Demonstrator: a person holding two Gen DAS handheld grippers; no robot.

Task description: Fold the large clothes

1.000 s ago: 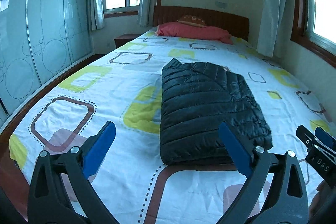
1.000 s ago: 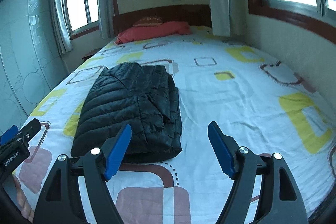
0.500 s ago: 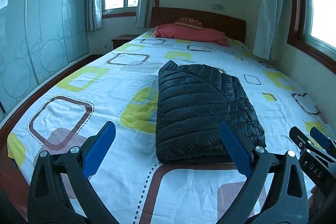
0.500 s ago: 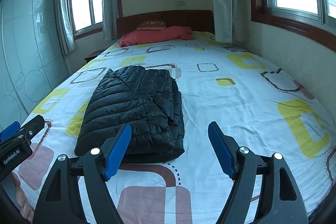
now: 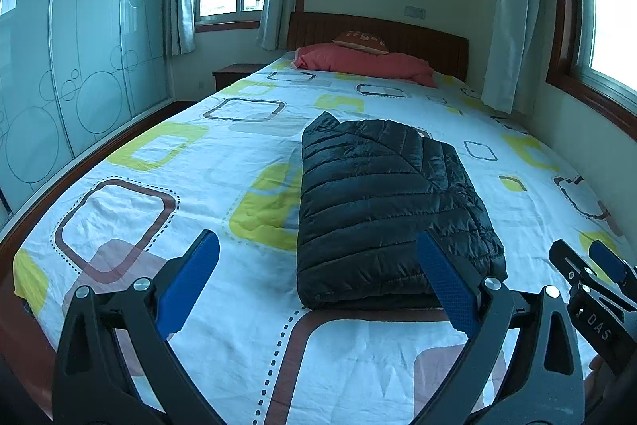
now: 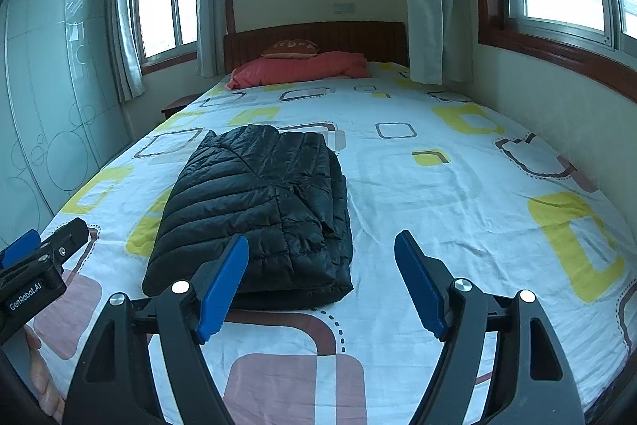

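Observation:
A black quilted down jacket (image 5: 382,202) lies folded into a compact rectangle on the bed, also in the right wrist view (image 6: 258,210). My left gripper (image 5: 314,257) is open and empty, held back from the jacket's near edge, above the foot of the bed. My right gripper (image 6: 322,257) is open and empty, held back near the jacket's right front corner. Each gripper shows at the edge of the other's view: the right one (image 5: 593,273) and the left one (image 6: 36,257).
The bed (image 5: 167,218) has a white sheet with yellow and brown squares. A red pillow (image 5: 366,62) and a small cushion lie by the wooden headboard. A glass wardrobe (image 5: 59,66) stands left, a wall with windows (image 6: 565,74) right, a nightstand (image 5: 235,72) at back left.
Both grippers have pulled back and risen a little, so the jacket sits farther off and more of the room shows. The jacket has not moved. Both grippers stay open.

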